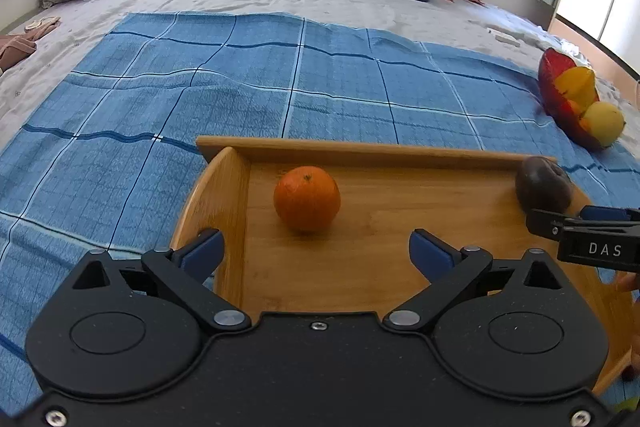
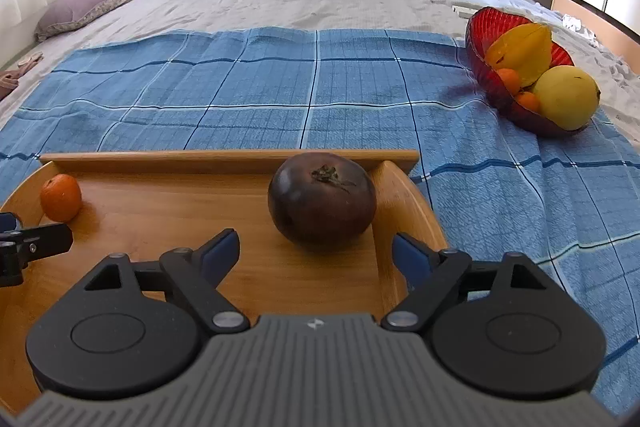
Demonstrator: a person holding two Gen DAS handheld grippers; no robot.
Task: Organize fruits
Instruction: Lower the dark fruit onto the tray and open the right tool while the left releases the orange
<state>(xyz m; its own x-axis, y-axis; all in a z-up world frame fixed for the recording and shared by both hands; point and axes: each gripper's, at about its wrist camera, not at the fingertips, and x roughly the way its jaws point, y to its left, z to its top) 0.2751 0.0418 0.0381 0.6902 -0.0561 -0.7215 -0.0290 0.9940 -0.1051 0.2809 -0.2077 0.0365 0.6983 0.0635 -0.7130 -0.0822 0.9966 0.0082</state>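
A: Left wrist view first: your left gripper (image 1: 316, 247) stands wide apart and empty, with the orange (image 1: 307, 203) straight ahead, clear of its pads, in the wooden tray's (image 1: 360, 149) left corner.

B: And my right?

A: Your right gripper (image 2: 316, 251) gapes too, empty; the dark round fruit (image 2: 322, 201) sits just ahead, stem up, no long axis. The red bowl (image 2: 480, 27) lies well right, nearer your right hand.

B: Anything hidden?

A: Its small oranges are half buried; the tray's near edge is cut off.
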